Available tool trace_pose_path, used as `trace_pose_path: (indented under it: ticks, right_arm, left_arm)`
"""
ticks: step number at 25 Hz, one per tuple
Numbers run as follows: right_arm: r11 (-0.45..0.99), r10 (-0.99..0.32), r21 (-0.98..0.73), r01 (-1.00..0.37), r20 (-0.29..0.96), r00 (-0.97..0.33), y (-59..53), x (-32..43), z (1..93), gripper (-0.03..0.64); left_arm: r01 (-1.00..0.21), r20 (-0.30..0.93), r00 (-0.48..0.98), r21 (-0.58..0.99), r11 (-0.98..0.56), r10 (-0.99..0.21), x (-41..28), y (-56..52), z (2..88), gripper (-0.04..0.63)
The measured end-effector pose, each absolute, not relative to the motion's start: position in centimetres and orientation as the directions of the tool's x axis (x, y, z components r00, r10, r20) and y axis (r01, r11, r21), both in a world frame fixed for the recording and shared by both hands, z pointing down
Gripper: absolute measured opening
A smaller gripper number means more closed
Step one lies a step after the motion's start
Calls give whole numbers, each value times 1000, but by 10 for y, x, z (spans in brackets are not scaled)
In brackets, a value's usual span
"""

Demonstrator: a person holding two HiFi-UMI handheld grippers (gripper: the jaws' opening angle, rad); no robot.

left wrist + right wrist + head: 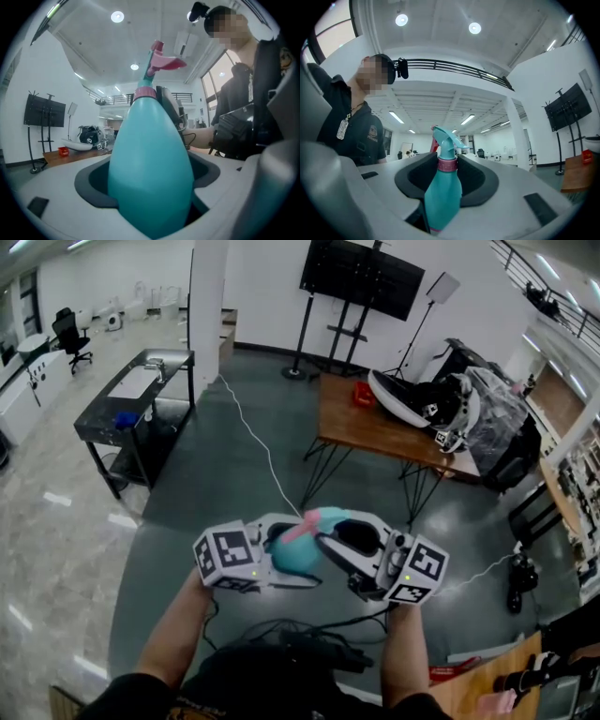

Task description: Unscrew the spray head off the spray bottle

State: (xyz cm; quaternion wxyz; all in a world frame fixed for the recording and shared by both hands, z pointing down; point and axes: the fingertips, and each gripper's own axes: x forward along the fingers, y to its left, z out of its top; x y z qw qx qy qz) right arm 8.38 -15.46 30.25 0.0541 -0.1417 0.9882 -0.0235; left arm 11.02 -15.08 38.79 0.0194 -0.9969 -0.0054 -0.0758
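Note:
A teal spray bottle is held in the air in front of me, between both grippers. Its spray head is teal with a pink trigger, and a pink collar joins it to the neck. My left gripper is shut on the wide body of the bottle, which fills the gap between its jaws. The spray head points up and away in that view. My right gripper is shut on the collar, its dark pads pressing on both sides just under the spray head.
Below lies a dark green floor with a white cable. A wooden table with white and black gear stands ahead to the right. A black workbench is at left, a screen on a stand at the back.

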Motion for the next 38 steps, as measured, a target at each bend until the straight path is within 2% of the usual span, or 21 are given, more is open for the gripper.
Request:
trace_pose_path:
  ticks: [3, 6, 9, 11, 17, 23, 29, 38]
  right_arm:
    - [971, -237, -52, -232, -106, -966, -148, 84, 300, 138]
    - [964, -263, -67, -256, -126, -957, -152, 85, 300, 140]
    - [946, -323, -88, -313, -130, -938, -160, 85, 301, 143]
    - [925, -377, -102, -366, -126, -917, -166, 87, 302, 180]
    - [827, -560, -135, -545, -116, -821, -185, 94, 304, 186]
    - [767, -638, -147, -625, -71, -766, -192, 84, 308, 186]
    - [770, -632, -167, -616, -67, -772, -192, 86, 312, 155]
    - [890, -450, -131, -437, -90, -889, -173, 89, 305, 146]
  left_arm:
    - [42, 134, 990, -39, -998, 36, 111, -144, 385, 433]
    - [1, 123, 992, -46, -999, -5, 113, -150, 385, 433]
    - [-67, 118, 990, -58, -996, -73, 114, -160, 385, 433]
    - [-126, 119, 984, -67, -990, -133, 113, -169, 385, 433]
    - [-309, 110, 943, -69, -949, -315, 109, -198, 386, 433]
    - [-382, 125, 912, -83, -920, -390, 112, -206, 391, 433]
    - [-347, 141, 924, -84, -934, -356, 113, -200, 395, 433]
    - [-147, 158, 975, -82, -986, -159, 119, -175, 391, 433]
